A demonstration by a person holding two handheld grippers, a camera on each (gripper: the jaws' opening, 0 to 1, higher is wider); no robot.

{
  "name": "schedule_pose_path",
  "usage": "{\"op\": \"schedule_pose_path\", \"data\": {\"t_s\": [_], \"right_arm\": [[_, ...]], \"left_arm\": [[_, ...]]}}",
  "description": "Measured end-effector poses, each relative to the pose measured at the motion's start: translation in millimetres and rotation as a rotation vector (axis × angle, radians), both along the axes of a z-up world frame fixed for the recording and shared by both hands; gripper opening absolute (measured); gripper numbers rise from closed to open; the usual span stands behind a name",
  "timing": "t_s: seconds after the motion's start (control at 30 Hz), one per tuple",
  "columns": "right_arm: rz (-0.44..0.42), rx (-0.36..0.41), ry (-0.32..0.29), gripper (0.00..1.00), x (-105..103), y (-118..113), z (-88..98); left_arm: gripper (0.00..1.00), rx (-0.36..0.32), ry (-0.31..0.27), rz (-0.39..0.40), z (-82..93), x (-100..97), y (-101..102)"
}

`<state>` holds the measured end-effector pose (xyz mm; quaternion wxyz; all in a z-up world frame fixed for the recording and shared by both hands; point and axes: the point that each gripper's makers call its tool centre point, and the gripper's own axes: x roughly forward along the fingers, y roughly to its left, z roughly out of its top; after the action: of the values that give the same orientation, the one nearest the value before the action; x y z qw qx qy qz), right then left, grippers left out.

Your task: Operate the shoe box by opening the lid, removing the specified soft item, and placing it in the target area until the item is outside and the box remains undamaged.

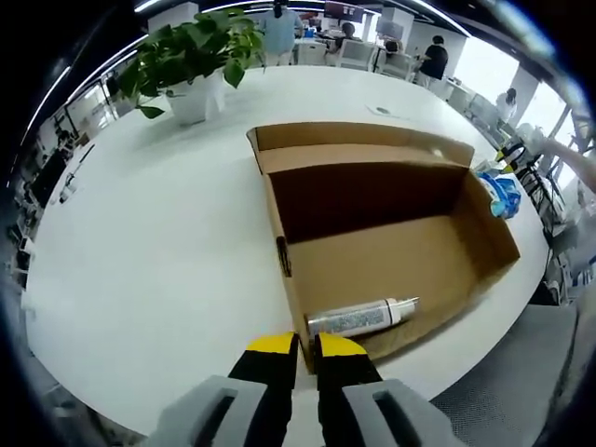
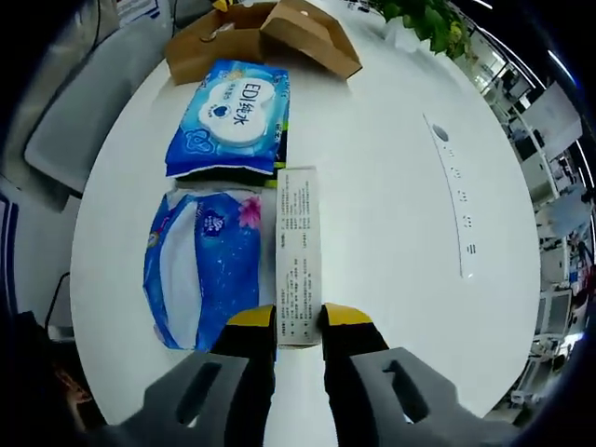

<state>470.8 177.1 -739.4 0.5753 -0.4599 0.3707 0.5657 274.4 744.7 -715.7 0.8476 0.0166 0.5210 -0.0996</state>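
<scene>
Right gripper view: right gripper (image 2: 299,321) nips the slim white printed carton (image 2: 298,253), beside two blue tissue packs (image 2: 207,267). Left gripper (image 1: 306,351), nearly closed and empty, nears the open brown cardboard shoe box (image 1: 391,256) holding a white spray bottle (image 1: 361,317); pushing could crease its wall.

Brown cardboard shoe box (image 1: 391,251) ahead of yellow-tipped black jaws, holding a silver-white bottle (image 1: 361,318) near them. Ahead of the right gripper (image 2: 299,318): white carton (image 2: 298,253) with dark print, blue-and-white tissue pack (image 2: 203,265) with pink flower, blue wipes pack (image 2: 232,114), on white table (image 2: 391,214).
</scene>
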Motion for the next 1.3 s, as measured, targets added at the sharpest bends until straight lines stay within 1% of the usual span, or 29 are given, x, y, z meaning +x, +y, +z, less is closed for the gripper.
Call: {"op": "schedule_pose_path", "data": {"t_s": [0.17, 0.37, 0.73, 0.93, 1.07, 1.2, 1.3], "right_arm": [[-0.003, -0.006, -0.008, 0.16, 2.9, -0.8, -0.4], [-0.002, -0.013, -0.031, 0.16, 7.9, -2.0, -0.1], [-0.038, -0.017, -0.057, 0.18, 10.7, -2.5, 2.0], [-0.081, 0.008, -0.082, 0.21, 11.5, 0.0, 12.5], [-0.122, 0.033, -0.088, 0.25, 7.8, 1.8, 19.7], [-0.162, 0.060, -0.089, 0.30, -1.5, 3.9, 28.2], [-0.204, 0.082, -0.095, 0.33, -7.8, 4.4, 35.3]], "left_arm": [[0.07, -0.002, 0.000, -0.002, -0.2, 0.1, 0.2], [0.07, 0.003, 0.001, -0.009, -0.1, 0.0, 0.1], [0.07, 0.015, -0.002, -0.020, 0.1, 0.9, 0.8], [0.08, 0.034, -0.005, -0.049, 1.7, 2.3, -0.1], [0.11, 0.044, -0.006, -0.083, 3.7, 2.9, -2.8], [0.13, 0.057, -0.018, -0.116, 8.5, 4.8, -4.4], [0.15, 0.062, -0.042, -0.141, 15.6, 8.9, -5.1]]}}
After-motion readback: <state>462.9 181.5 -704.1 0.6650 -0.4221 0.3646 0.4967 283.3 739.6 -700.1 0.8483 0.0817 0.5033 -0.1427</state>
